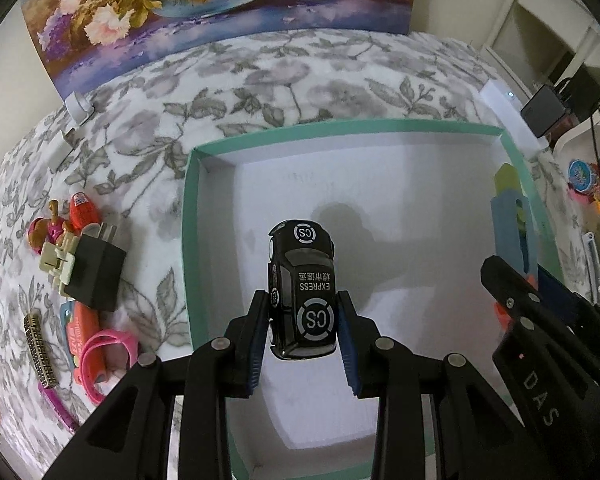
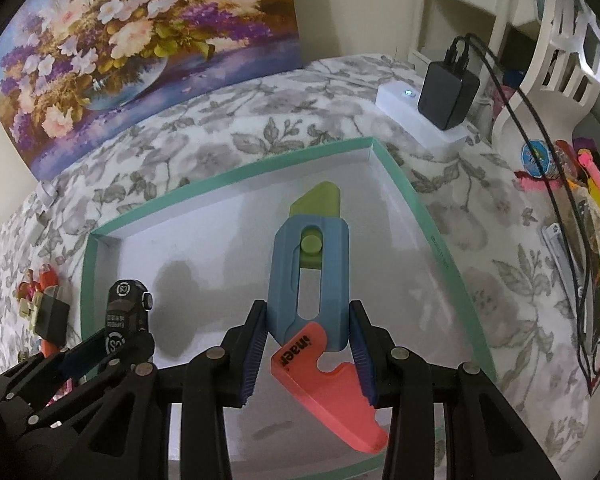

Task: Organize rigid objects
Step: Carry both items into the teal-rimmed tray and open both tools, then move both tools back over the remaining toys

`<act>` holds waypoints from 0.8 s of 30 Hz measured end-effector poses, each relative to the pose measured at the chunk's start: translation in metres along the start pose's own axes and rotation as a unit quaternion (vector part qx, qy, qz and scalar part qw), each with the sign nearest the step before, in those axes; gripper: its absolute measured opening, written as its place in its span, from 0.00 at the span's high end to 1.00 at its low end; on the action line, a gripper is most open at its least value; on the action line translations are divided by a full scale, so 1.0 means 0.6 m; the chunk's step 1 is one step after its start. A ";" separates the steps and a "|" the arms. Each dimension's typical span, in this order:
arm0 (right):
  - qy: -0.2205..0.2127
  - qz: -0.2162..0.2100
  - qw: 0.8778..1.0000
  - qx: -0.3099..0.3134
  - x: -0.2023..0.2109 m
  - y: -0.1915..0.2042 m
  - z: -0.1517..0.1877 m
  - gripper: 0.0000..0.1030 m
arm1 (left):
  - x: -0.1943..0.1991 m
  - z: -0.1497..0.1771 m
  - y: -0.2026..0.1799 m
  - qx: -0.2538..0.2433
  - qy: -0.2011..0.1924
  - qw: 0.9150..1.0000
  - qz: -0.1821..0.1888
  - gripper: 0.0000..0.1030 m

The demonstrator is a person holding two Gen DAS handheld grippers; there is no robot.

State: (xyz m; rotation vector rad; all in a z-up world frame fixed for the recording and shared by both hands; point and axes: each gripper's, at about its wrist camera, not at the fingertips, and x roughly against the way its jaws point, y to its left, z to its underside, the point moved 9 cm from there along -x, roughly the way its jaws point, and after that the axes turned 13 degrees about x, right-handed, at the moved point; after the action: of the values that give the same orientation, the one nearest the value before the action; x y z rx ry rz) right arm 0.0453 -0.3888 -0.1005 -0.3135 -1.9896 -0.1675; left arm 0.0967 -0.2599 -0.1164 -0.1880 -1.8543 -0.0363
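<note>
You held the toy car [image 1: 302,292] and the toy knife [image 2: 310,280] clamped over the box [image 1: 188,240], probably above its floor; releasing came next.

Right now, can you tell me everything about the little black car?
The little black car is a glossy toy, probably plastic or metal. White "CS" ring logos mark its hood and back, with "EXPRESS" and Chinese characters on the roof. The left gripper holds it by its sides, blue-padded fingers pressing each side. It hangs above the white floor of the teal-rimmed box, roof facing the camera, casting a shadow below. Small dark wheels show along one edge. Only the fingers appear to touch it.
</note>
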 end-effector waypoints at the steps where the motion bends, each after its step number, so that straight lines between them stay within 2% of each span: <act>1: 0.003 -0.001 1.000 0.000 -0.002 0.000 0.002 0.59 | -0.003 0.001 0.001 0.000 0.002 1.000 0.000 0.66; 13: 0.019 -0.004 1.000 0.003 -0.013 0.004 0.010 0.58 | 0.003 -0.001 0.010 0.011 -0.001 1.000 0.003 0.65; 18: 0.006 -0.002 1.000 -0.004 0.006 0.000 0.004 0.47 | 0.025 -0.011 0.019 0.021 -0.011 1.000 0.009 0.64; 20: -0.001 -0.001 1.000 -0.006 0.016 -0.003 -0.001 0.47 | 0.035 -0.016 0.025 0.025 -0.020 0.999 0.005 0.61; 22: -0.007 -0.002 1.000 -0.009 0.025 -0.006 -0.004 0.47 | 0.045 -0.021 0.033 0.028 -0.029 0.999 -0.001 0.53; 24: -0.011 0.001 1.000 -0.011 0.033 -0.008 -0.006 0.47 | 0.053 -0.025 0.042 0.031 -0.036 0.999 -0.007 0.49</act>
State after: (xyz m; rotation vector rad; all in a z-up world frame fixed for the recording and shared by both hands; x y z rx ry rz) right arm 0.0388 -0.3916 -0.0809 -0.3327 -2.0098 -0.1857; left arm 0.1061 -0.2334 -0.0835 -0.1337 -1.9264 0.0182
